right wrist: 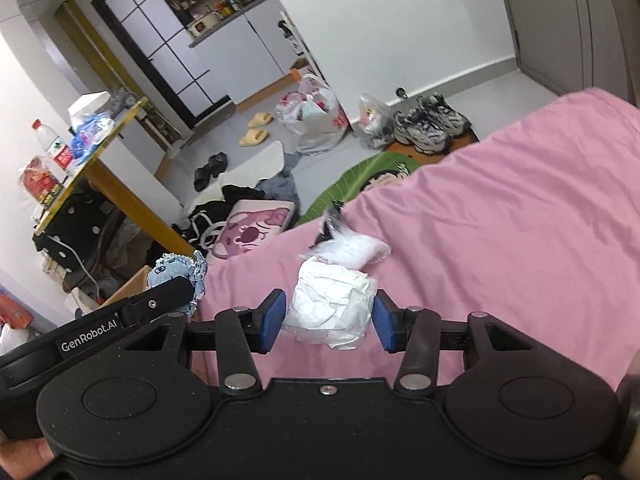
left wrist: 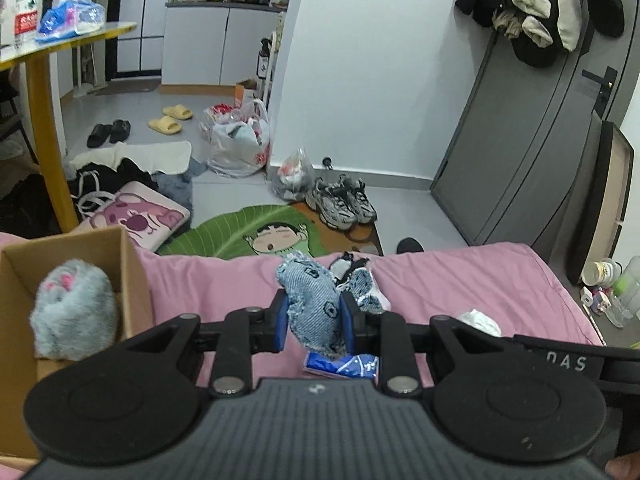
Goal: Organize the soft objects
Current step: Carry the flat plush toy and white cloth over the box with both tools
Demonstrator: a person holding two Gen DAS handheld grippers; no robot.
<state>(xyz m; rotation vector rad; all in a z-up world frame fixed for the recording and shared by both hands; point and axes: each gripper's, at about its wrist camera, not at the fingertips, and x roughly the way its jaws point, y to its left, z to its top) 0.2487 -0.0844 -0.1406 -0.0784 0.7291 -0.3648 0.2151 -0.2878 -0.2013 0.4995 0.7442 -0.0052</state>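
Inside cardboard box (left wrist: 132, 276): grey plush toy (left wrist: 74, 312), upright.

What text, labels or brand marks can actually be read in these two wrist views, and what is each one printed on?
"GenRobot.AI": white label on the left gripper body, seen in the right wrist view.
"DAS": partial white letters on the right gripper's arm, left wrist view; the start is cut off.
Water bottle red label: print too small to read.
Red packet on the yellow table: characters blurred, unreadable.
Red print on the white plastic bag: unreadable.
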